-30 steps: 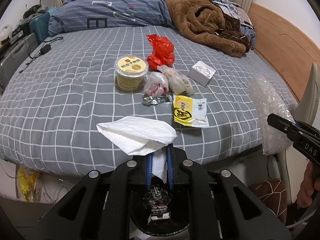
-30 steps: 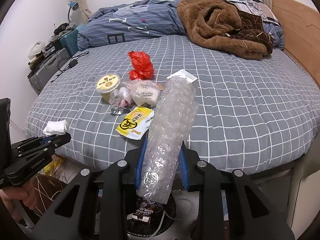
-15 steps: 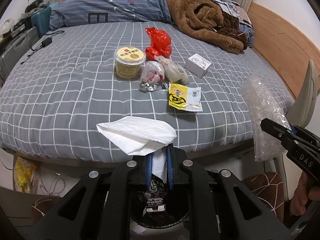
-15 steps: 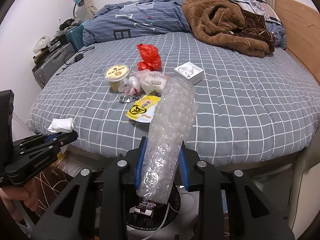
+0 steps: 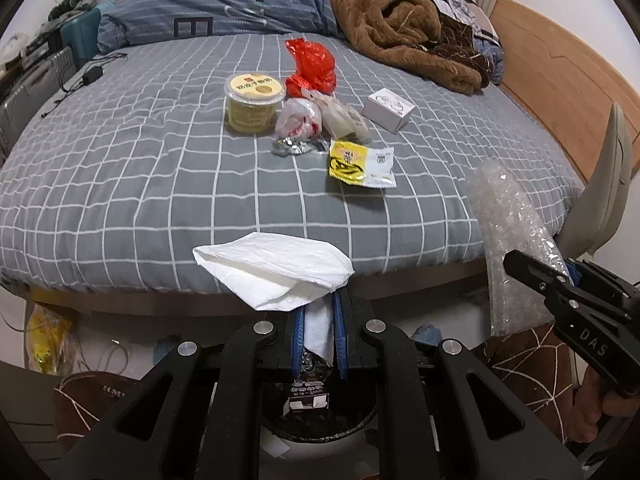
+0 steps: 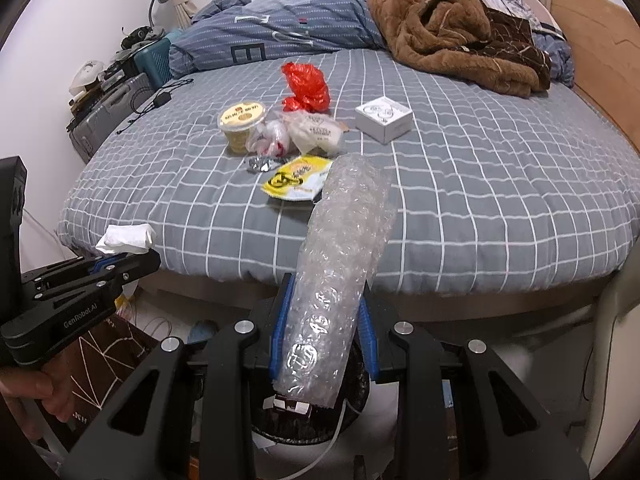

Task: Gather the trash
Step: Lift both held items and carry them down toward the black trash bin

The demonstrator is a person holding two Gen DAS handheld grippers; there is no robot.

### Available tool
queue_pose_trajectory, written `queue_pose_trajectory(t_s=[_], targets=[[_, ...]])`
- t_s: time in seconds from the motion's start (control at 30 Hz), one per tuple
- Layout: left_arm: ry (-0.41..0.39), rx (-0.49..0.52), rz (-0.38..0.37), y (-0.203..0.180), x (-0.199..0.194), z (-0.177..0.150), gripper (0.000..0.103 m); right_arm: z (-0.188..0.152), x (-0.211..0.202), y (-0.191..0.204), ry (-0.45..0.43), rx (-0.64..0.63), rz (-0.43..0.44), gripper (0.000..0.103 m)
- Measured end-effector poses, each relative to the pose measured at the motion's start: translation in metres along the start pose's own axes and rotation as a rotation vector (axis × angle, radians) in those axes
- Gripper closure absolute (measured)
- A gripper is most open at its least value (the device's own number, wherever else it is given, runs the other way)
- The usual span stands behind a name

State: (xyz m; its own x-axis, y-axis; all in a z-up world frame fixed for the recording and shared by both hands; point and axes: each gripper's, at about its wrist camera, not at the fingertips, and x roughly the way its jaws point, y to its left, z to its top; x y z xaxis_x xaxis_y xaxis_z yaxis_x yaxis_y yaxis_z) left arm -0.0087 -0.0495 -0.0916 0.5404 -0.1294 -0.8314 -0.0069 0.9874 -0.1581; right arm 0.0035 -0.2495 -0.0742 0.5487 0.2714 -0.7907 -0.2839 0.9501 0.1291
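Observation:
My left gripper (image 5: 319,312) is shut on a white tissue (image 5: 276,268), held off the bed's near edge above a dark trash bin (image 5: 320,420). My right gripper (image 6: 323,312) is shut on a roll of bubble wrap (image 6: 340,264), also above the bin (image 6: 308,420). The tissue (image 6: 126,236) and the left gripper (image 6: 120,266) show at the left of the right wrist view. On the bed lie a yellow sachet (image 5: 360,158), a yellow-lidded tub (image 5: 254,102), a red bag (image 5: 312,66), clear bags (image 5: 300,120), a foil scrap (image 5: 290,146) and a white box (image 5: 388,110).
The grey checked bed (image 5: 120,184) fills the middle, with a brown blanket (image 5: 404,28) and blue duvet (image 5: 224,8) at the back. A wooden headboard (image 5: 560,92) is right. A suitcase (image 6: 108,116) and clutter stand left. A brown cushion (image 5: 524,364) lies on the floor.
Both grippers have drawn back from the bed and lowered toward the bin, still holding the tissue and the bubble wrap. The trash on the bed has not moved.

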Motion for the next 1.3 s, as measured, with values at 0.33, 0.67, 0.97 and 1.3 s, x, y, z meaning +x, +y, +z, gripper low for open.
queue_pose_trajectory(t_s=[0.33,0.67,0.97,1.3], targets=[[0.021,0.004,0.003,-0.002,0.003,-0.019,0.091,-0.029,0.007,0.008,0.039,0.005,-0.001,0.074],[0.058,0.004,0.007,-0.001,0.012,-0.045,0.091,-0.056,0.019,0.016,0.086,0.009,0.005,0.074],[0.103,0.009,-0.002,-0.003,0.022,-0.068,0.091,-0.074,0.030,0.025,0.123,-0.004,0.009,0.074],[0.135,-0.006,-0.004,-0.001,0.031,-0.084,0.091,-0.093,0.042,0.039,0.166,-0.039,0.005,0.074]])
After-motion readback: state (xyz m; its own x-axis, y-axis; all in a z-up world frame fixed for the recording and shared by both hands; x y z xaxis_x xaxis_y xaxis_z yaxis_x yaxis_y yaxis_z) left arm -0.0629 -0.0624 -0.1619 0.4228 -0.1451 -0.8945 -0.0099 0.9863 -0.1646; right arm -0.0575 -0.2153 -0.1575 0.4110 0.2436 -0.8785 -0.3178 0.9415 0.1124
